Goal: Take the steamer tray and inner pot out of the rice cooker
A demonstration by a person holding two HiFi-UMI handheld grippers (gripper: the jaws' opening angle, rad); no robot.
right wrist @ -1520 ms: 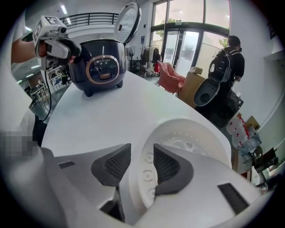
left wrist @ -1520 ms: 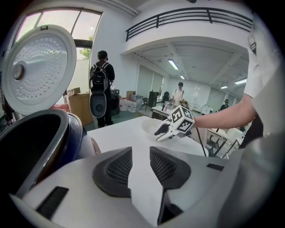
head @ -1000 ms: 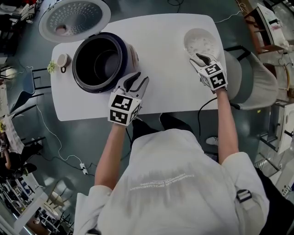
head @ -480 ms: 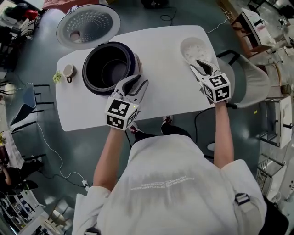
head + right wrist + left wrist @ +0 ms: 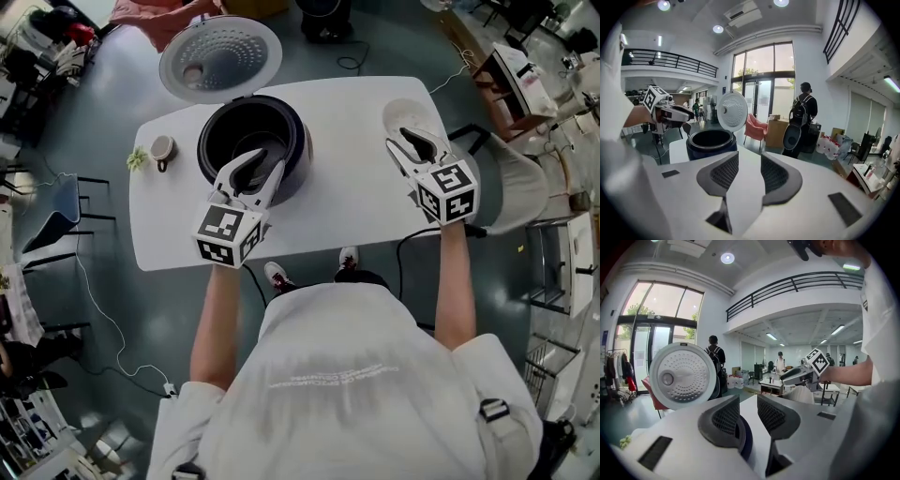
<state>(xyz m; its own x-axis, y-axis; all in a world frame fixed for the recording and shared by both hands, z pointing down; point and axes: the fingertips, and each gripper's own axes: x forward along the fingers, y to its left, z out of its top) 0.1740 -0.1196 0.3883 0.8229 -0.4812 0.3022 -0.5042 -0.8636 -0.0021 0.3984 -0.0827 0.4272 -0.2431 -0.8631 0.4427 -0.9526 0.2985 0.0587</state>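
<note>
Moved from beside the cooker (image 5: 301, 141) to over its rim, the left gripper (image 5: 265, 161) stands half open, empty, like the right gripper (image 5: 405, 141) over the tray (image 5: 397, 109) at upper right; the pot (image 5: 246, 133) inside wants a level rim grip.

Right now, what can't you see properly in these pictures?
Inside of the rice cooker: in the head view it is dark, and the left tongs cover part of the opening. The right gripper view shows only its wall and rim.
The steamer tray: head view, the right tongs cover part of it.
What the cup holds: head view, too small.
</note>
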